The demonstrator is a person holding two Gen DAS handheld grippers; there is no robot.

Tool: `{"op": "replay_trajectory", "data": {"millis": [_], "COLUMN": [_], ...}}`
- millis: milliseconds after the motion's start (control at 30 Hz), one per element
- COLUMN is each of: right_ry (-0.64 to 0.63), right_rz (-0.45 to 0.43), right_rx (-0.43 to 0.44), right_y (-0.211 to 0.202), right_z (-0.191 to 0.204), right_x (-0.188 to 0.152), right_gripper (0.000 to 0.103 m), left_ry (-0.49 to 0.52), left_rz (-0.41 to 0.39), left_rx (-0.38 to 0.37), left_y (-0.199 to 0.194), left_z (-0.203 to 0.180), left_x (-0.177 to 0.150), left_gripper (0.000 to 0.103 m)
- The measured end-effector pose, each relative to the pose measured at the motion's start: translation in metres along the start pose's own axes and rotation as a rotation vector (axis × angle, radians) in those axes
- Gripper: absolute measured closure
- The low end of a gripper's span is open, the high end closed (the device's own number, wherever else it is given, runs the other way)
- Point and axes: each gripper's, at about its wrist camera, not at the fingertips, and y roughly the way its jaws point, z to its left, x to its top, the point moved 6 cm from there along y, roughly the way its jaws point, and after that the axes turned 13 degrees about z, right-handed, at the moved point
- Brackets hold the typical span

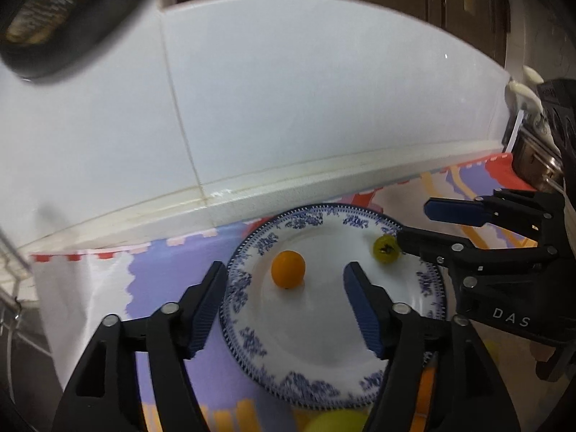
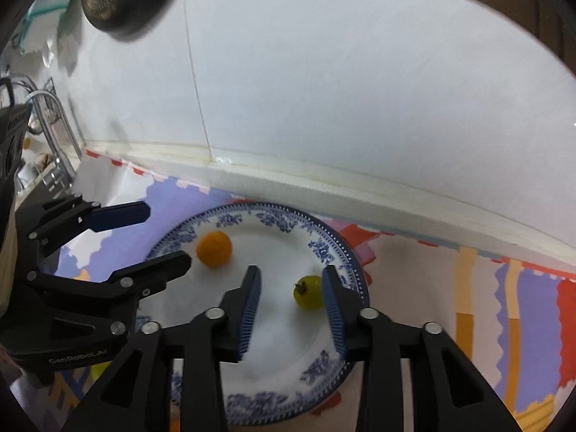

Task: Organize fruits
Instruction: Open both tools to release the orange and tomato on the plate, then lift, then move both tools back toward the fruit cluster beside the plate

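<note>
A home kitchen. White tiled wall (image 2: 360, 90) at twelve o'clock, a tap (image 2: 54, 136) at nine. A patterned plate (image 2: 324, 248) sits on the counter.

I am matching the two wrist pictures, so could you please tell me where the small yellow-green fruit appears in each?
Left wrist view: the yellow-green fruit lies right of centre, on the plate's far right part, beside the right gripper.
Right wrist view: it lies just below centre, between the right gripper's open fingers, nearer the right one.
Shared landmark: the orange fruit, to its left on the blue-patterned plate.

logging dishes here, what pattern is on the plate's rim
A blue floral pattern on white, edged with a band of fine blue dashes, on the plate. The right wrist view shows it best.
</note>
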Motion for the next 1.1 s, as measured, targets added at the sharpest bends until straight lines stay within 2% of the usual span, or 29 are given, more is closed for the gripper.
{"op": "replay_trajectory", "data": {"millis": [133, 233, 400, 600, 800, 1100], "right_ry": [0.020, 0.028, 0.033, 0.016, 0.005, 0.009], "right_rz": [-0.039, -0.066, -0.095, -0.127, -0.159, -0.173], "right_rx": [-0.012, -0.023, -0.021, -0.040, -0.054, -0.070], "right_y": [-0.027, -0.047, -0.073, -0.105, -0.130, -0.143], "right_z": [0.005, 0.011, 0.022, 0.033, 0.047, 0.060], "right_x": [-0.009, -0.019, -0.035, -0.058, -0.079, -0.107], "right_gripper": [0.061, 0.055, 0.052, 0.046, 0.046, 0.046], "left_ry": [-0.016, -0.018, -0.011, -0.028, -0.036, -0.061], "left_rz": [-0.052, -0.102, -0.159, -0.193, -0.220, -0.219], "left_rx": [0.028, 0.059, 0.087, 0.099, 0.133, 0.163], "left_y": [-0.031, -0.056, -0.092, -0.126, -0.153, -0.172], "left_z": [-0.001, -0.003, -0.009, -0.013, -0.016, -0.017], "left_x": [-0.009, -0.017, -0.032, -0.057, -0.081, -0.116], "left_gripper": [0.023, 0.018, 0.015, 0.012, 0.008, 0.008]}}
